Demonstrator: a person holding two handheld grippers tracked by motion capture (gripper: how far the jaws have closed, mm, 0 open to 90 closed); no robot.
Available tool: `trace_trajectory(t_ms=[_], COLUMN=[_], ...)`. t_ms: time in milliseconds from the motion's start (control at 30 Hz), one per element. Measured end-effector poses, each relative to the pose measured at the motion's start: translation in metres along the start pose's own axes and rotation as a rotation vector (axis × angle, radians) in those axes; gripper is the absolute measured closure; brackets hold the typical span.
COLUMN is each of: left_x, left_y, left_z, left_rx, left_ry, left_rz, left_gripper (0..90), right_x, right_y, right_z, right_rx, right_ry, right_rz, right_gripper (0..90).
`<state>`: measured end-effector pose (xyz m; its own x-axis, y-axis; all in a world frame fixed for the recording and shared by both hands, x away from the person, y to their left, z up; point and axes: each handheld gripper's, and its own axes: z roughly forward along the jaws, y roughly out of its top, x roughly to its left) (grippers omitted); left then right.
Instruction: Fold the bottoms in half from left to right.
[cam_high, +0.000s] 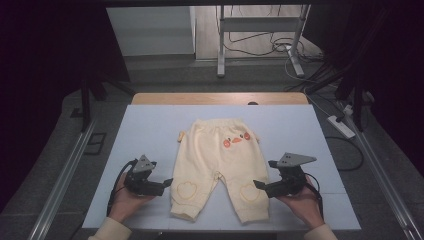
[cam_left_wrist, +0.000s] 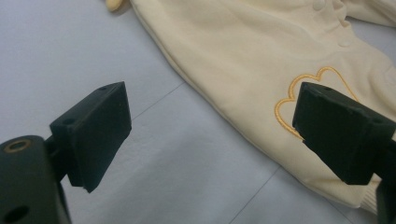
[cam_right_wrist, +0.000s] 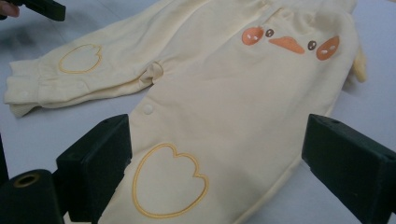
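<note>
The left gripper (cam_high: 167, 182) hovers near the desk's (cam_high: 150, 125) front edge, jaws spread wide and holding nothing, just beside the trousers' (cam_high: 215, 160) left leg. The trousers lie flat mid-desk, long axis running front to back, waistband toward the far edge, cuffs toward the person. The right gripper (cam_high: 258, 185), likewise released, sits beside the right leg.

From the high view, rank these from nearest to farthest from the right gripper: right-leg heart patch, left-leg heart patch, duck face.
1. Right-leg heart patch, just left of the right gripper.
2. Duck face, up by the waistband.
3. Left-leg heart patch, across on the other leg.
</note>
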<state>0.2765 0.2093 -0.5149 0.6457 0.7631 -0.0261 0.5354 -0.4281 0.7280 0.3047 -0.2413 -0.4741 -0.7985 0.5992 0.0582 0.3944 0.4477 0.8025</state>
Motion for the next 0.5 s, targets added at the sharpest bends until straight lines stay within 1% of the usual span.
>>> trace_trajectory(t_ms=[33, 233, 333, 500], left_x=[-0.001, -0.001, -0.001, -0.001], left_y=[0.0, 0.001, 0.001, 0.002], left_z=[0.0, -0.001, 0.0, -0.001], left_rx=[0.0, -0.002, -0.002, -0.011], left_ry=[-0.001, -0.002, -0.002, -0.005], left_rz=[0.001, -0.002, 0.0, 0.003], left_gripper=[11.6, 11.6, 11.5, 11.7], right_x=[0.002, 0.009, 0.01, 0.017], right_y=[0.0, 0.005, 0.007, 0.009], right_z=[0.002, 0.009, 0.011, 0.021], right_rx=[0.008, 0.015, 0.016, 0.032], right_ry=[0.006, 0.022, 0.027, 0.044], right_rz=[-0.008, -0.025, -0.021, -0.038], right_gripper=[8.6, 8.6, 8.7, 8.6])
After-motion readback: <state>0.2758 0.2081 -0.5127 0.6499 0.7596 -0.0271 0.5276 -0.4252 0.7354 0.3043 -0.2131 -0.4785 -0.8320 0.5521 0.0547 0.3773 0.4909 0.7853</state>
